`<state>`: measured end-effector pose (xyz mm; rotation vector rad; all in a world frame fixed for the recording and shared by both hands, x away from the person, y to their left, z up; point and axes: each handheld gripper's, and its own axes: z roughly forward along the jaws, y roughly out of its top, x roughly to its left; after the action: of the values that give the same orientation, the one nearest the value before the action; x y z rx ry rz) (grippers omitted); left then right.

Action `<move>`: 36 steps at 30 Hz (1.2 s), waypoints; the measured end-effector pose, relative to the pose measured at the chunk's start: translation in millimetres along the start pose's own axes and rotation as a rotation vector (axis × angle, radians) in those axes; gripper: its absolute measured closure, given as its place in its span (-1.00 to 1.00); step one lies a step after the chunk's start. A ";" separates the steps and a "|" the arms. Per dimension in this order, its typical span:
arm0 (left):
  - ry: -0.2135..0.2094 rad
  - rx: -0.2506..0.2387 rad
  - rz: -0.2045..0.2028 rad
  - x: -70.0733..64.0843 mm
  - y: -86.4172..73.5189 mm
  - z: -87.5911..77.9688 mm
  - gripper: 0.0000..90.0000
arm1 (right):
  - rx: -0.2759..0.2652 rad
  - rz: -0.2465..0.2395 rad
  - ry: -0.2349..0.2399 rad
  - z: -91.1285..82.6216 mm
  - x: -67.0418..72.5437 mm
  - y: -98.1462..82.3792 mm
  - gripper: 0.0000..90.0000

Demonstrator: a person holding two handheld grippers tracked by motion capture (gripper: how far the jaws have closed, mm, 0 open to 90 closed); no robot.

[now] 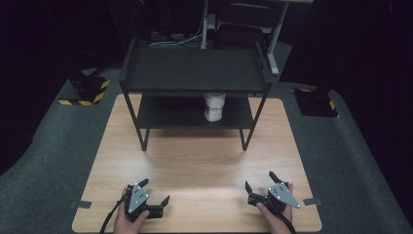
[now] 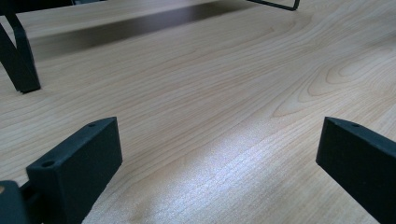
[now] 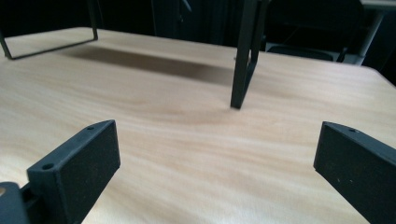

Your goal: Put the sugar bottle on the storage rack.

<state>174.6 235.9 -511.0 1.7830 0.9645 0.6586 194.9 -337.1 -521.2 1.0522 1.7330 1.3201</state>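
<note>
A black two-tier shelf rack [image 1: 195,68] stands at the far half of the wooden table [image 1: 195,165]. On its lower shelf sits a white container [image 1: 215,106], upright, its top hidden by the upper shelf. My left gripper [image 1: 155,192] rests low near the table's front left edge, held by a hand, jaws wide apart and empty. My right gripper [image 1: 261,183] rests near the front right edge, also open and empty. In the left gripper view the left gripper [image 2: 217,154] has bare wood between its jaws. The right gripper [image 3: 215,154] faces a rack leg [image 3: 243,56].
Black-and-yellow striped blocks [image 1: 87,90] sit on the grey floor left of the table, and another [image 1: 316,102] on the right. Tape tabs [image 1: 80,204] mark the table's front corners. A rack leg [image 2: 18,60] stands ahead of the left gripper. Chair and desk legs stand behind.
</note>
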 end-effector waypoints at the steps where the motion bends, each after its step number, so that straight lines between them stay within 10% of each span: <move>1: -0.001 0.001 -0.001 0.1 0.2 0.1 -0.99 | 0.005 0.002 -0.007 -0.2 0.2 -1.9 -0.99; 36: -0.012 0.000 0.021 -1.0 -0.3 -0.7 -0.99 | 0.029 -0.043 0.038 -0.3 -1.6 -3.6 -0.99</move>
<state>173.5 235.5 -511.0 1.7976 0.9393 0.6605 194.7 -339.2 -524.5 1.0059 1.7981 1.2991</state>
